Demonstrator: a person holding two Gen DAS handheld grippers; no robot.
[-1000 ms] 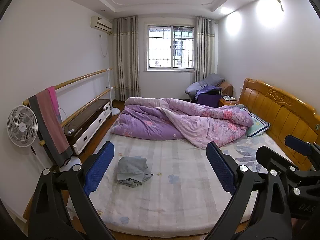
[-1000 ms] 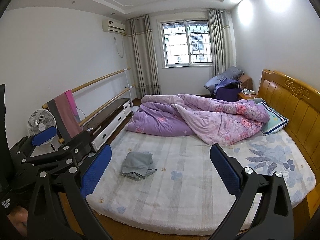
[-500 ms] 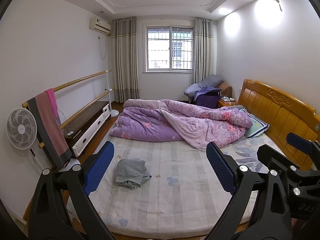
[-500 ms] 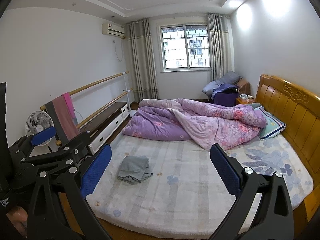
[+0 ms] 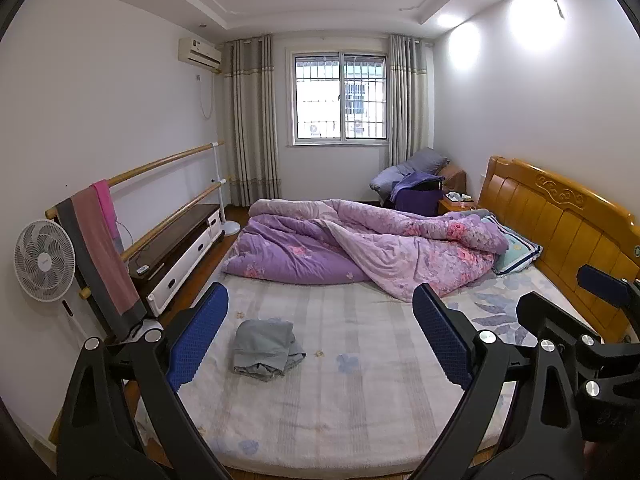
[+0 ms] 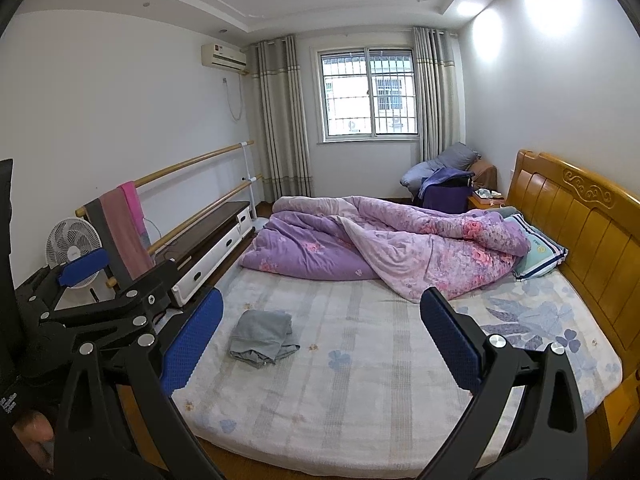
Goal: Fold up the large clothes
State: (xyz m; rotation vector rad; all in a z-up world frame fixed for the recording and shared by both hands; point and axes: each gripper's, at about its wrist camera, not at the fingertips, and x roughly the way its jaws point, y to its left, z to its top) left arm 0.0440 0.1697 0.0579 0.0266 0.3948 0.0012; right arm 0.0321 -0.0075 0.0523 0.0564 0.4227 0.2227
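A folded grey garment (image 5: 265, 349) lies on the near left part of the bed (image 5: 360, 400); it also shows in the right wrist view (image 6: 262, 338). My left gripper (image 5: 320, 336) is open and empty, held well back from the bed's foot. My right gripper (image 6: 320, 336) is open and empty too, beside it. Each gripper shows at the edge of the other's view. Both are far from the garment.
A crumpled purple floral duvet (image 5: 360, 248) covers the far half of the bed, with a pillow (image 5: 516, 248) by the wooden headboard (image 5: 560, 220). A fan (image 5: 44, 260), a wooden rail with hung cloths (image 5: 100, 248) and a low cabinet (image 5: 180, 240) line the left wall.
Both cameras have tilted up slightly and drawn back a little; the bed and garment sit lower in view. The grippers stay open.
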